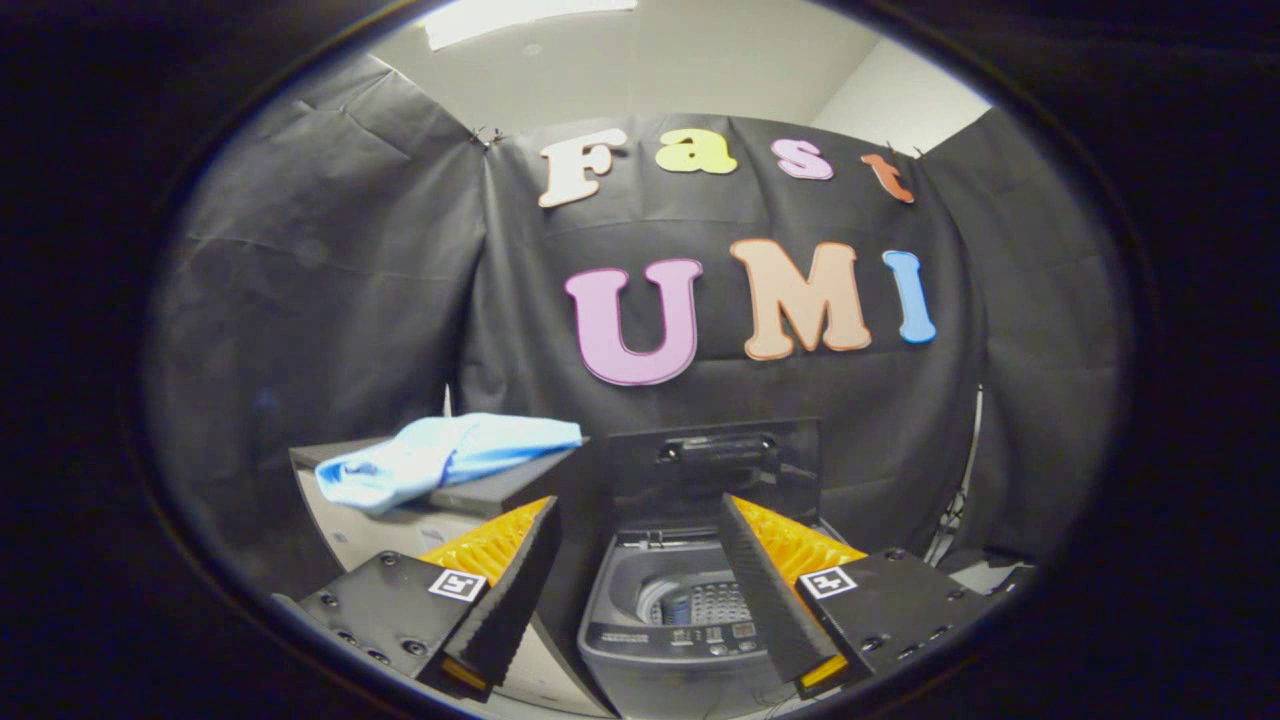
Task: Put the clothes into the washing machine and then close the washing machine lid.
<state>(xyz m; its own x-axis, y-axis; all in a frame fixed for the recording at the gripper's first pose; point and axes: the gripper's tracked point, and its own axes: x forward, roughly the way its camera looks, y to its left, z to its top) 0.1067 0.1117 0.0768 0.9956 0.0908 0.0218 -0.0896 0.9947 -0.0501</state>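
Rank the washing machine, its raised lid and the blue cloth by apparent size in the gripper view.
1. Washing machine, largest, between the open tongs and nearest.
2. Lid, upright behind the tub.
3. Blue cloth, on the dark platform beyond the left finger.
Lid and cloth look close in size, so that order is unsure.

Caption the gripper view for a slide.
Open gripper above lid-up washing machine; light blue garment waits on dark platform.
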